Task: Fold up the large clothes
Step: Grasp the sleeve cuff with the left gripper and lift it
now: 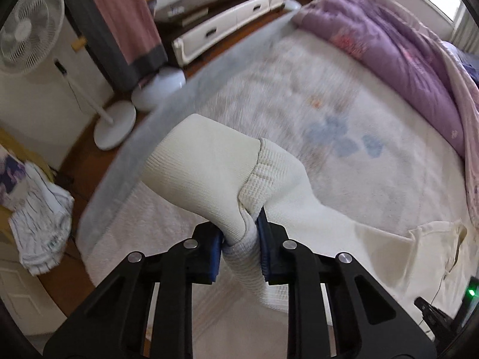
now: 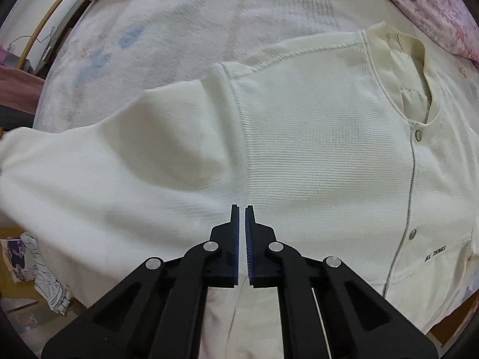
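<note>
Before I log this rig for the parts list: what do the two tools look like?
Both match: the left tool and right tool have matte black angular linkage arms with cut-outs, round silver pivot pins, and blue ridged pads on flat fingers. No cables, sleeves or markings are visible on either.

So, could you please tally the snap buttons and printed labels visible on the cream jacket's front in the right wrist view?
Snap buttons: 2 (upper, lower)
Printed labels: 1
Total: 3

You see a cream knitted cloth jacket [image 2: 314, 137] with fine matt ribs and a coarser ribbed cuff [image 1: 263, 176], closed by small shiny metal snaps [image 2: 418, 133]. Your matt black plastic left gripper [image 1: 241, 249] and right gripper [image 2: 242, 209] carry blue ridged pads [image 1: 264, 251] and glossy metal pins [image 2: 275, 246]. The pale fleecy bed blanket [image 1: 344, 113] looks soft and fuzzy.
</note>
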Demonstrator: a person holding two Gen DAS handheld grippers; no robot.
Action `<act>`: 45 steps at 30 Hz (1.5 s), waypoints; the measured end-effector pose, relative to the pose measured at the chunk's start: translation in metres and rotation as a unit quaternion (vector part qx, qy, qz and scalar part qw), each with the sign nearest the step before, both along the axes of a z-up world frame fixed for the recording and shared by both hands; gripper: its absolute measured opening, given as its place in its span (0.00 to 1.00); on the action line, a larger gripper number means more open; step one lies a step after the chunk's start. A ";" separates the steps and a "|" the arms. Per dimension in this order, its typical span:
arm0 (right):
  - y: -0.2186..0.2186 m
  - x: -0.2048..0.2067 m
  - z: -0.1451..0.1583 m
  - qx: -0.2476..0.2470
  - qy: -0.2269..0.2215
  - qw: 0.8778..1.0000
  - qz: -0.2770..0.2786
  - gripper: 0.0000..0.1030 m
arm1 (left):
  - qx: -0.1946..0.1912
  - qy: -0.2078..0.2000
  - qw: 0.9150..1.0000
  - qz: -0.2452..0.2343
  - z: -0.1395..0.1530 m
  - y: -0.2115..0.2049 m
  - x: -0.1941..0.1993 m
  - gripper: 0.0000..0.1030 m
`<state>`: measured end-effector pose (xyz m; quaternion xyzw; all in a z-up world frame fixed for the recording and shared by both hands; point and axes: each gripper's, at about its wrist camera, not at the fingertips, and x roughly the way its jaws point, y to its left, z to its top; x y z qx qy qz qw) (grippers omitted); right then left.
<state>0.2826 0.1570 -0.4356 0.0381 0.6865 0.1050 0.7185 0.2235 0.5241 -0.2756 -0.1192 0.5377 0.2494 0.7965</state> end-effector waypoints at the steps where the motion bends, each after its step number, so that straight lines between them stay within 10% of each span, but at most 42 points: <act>1: -0.002 0.000 -0.005 0.001 0.002 1.000 0.001 0.03 | 0.011 -0.004 1.000 -0.007 0.009 -0.009 0.001 0.20; 13: -0.027 -0.004 -0.075 0.062 0.041 0.997 0.027 0.00 | 0.055 -0.081 0.992 -0.077 0.105 -0.146 0.016 0.20; 23: -0.057 -0.009 -0.080 0.155 0.050 0.987 -0.009 0.00 | 0.052 -0.087 0.971 -0.216 0.113 -0.309 0.066 0.19; 32: -0.160 -0.029 -0.053 0.220 0.040 0.971 -0.089 0.03 | 0.045 -0.048 0.938 -0.340 0.051 -0.463 0.084 0.19; 39: -0.301 -0.107 -0.016 0.153 0.031 0.966 -0.205 0.03 | 0.037 0.025 0.904 -0.426 -0.051 -0.565 0.074 0.19; 45: -0.401 -0.163 0.005 0.111 0.042 0.933 -0.339 0.06 | 0.018 0.085 0.890 -0.447 -0.128 -0.618 0.056 0.19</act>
